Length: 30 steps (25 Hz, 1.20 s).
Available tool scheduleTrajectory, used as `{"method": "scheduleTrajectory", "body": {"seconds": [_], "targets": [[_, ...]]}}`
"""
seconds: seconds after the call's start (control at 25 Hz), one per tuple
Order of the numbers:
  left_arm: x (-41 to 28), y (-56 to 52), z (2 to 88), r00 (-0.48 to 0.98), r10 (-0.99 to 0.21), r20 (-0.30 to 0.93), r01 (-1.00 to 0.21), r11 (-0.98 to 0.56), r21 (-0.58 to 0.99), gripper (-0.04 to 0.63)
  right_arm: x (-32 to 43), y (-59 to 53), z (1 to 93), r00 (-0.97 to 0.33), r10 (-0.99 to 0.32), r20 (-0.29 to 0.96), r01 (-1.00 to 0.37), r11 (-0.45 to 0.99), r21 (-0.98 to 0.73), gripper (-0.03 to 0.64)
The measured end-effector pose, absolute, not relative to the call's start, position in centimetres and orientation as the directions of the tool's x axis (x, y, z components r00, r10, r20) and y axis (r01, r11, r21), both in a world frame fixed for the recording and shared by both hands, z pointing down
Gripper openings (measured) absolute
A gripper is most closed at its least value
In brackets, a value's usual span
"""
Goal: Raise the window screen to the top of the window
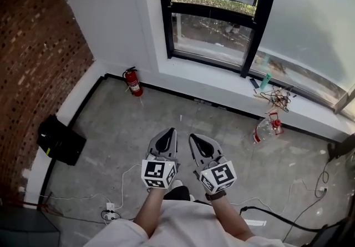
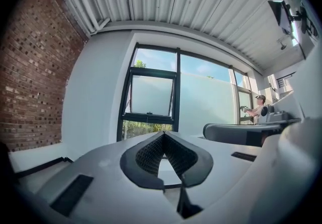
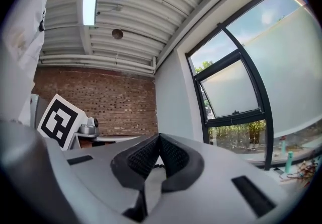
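Window screen (image 1: pixel 310 18) untouched, well apart from two grippers: left gripper (image 1: pixel 168 130) and right gripper (image 1: pixel 194 136), jaws together, gripping nothing.

Low in the centre of the head view, the left gripper (image 1: pixel 168 131) and right gripper (image 1: pixel 194 137) are pale grey wedge-shaped shells with black teardrop insets. Each is backed by a white cube (image 1: pixel 159 174) printed with black square markers. Their fingers (image 2: pixel 148 155) have black ribbed pads. A dark band (image 1: pixel 215 196) circles the right wrist, and the shirt (image 1: pixel 183 229) is off-white.
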<state>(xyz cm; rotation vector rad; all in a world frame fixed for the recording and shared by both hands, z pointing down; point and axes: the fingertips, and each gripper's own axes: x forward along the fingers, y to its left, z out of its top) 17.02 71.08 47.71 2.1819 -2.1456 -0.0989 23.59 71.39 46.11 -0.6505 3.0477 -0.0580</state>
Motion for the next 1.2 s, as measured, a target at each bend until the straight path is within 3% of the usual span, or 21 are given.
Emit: {"method": "scheduleTrajectory", "body": {"seconds": [0.44,0.88,1.2], "targets": [[13.7,59.3,49.4,0.087,-0.996,-0.001,-0.991,-0.087,0.099,0.0,19.2,59.2,49.1,-0.894,-0.445,0.051,-0.448,0.893,-0.053,0.0],[1.5,43.5,47.8,0.077,-0.996,-0.051,-0.983,-0.085,0.165,0.0,7.8,43.7,46.1,-0.885,-0.465,0.019,-0.463,0.884,0.06,0.0],[-1.1,36.1,50.2,0.088,-0.996,0.011,-0.982,-0.085,0.171,0.0,3.8,35.8,48.6,-0.886,-0.457,0.078,-0.457,0.889,0.023,0.0]]}}
